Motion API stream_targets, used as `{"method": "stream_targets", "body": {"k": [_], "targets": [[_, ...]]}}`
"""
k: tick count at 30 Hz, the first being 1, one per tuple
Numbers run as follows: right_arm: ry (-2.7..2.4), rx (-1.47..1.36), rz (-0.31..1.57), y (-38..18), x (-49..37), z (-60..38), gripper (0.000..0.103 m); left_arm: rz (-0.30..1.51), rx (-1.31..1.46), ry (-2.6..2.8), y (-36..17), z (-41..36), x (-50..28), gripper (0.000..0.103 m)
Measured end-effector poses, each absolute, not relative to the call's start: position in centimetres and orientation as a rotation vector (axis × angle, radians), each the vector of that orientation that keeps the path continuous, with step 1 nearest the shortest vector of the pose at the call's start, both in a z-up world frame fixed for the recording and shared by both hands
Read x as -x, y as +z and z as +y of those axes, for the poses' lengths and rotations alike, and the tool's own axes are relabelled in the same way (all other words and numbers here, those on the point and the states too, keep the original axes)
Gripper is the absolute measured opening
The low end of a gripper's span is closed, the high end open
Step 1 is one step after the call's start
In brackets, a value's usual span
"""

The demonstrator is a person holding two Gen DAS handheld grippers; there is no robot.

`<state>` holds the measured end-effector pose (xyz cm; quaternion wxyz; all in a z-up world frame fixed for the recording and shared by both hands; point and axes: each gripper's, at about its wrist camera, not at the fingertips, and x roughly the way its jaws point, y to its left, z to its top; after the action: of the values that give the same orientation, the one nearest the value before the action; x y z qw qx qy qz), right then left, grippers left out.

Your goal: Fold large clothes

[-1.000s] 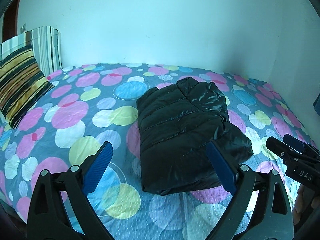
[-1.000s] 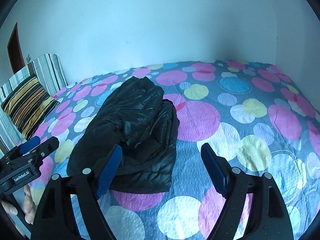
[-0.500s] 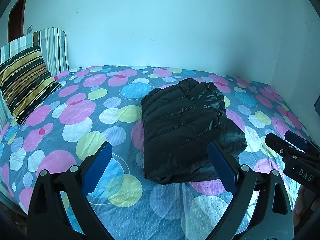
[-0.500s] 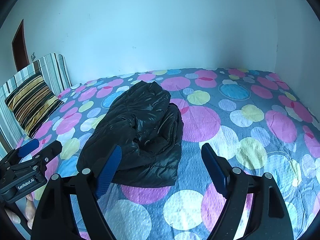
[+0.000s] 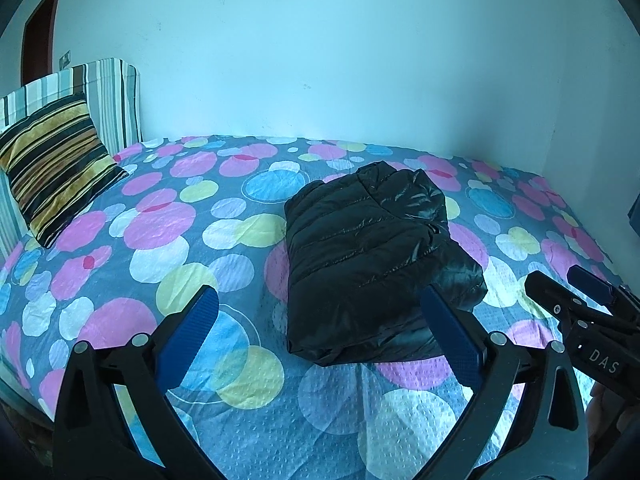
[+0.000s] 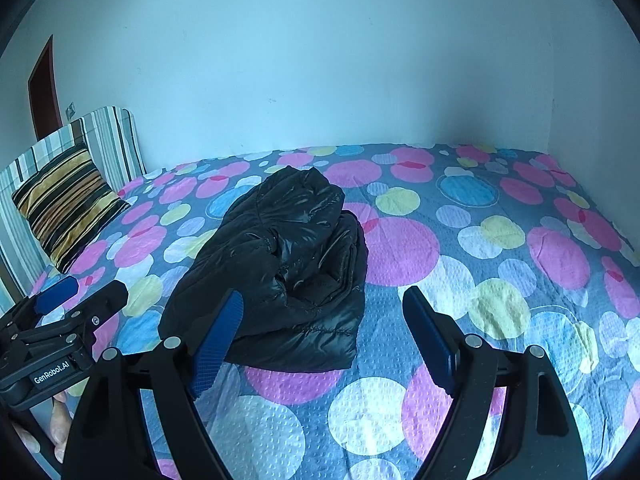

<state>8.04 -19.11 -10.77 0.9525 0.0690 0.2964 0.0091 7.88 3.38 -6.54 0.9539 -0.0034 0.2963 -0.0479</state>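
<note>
A black puffer jacket [image 5: 368,256] lies folded into a compact bundle on the bed; it also shows in the right wrist view [image 6: 280,272]. My left gripper [image 5: 320,320] is open and empty, held above the bed in front of the jacket. My right gripper [image 6: 324,320] is open and empty, held back from the jacket's near edge. The right gripper shows at the right edge of the left wrist view [image 5: 580,312]. The left gripper shows at the left edge of the right wrist view [image 6: 68,320].
The bed has a dotted sheet [image 5: 168,240] of pink, blue and yellow circles. A striped cushion [image 5: 52,168] leans on a striped headboard [image 5: 108,96] at the left. White walls [image 5: 320,60] close the far side and the right.
Both grippers have pulled back and risen from the jacket, which now looks smaller and farther. The jacket has stayed in place. Both grippers stayed open.
</note>
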Motion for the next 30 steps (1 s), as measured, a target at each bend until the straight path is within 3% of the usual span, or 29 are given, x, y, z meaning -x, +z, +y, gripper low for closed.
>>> {"method": "stream_targets", "body": {"k": [30], "targets": [[0.017, -0.121, 0.604, -10.64, -8.13, -18.47, 0.084, 0.584, 0.009, -0.061, -6.35, 4.25, -7.62, 0.101]]}}
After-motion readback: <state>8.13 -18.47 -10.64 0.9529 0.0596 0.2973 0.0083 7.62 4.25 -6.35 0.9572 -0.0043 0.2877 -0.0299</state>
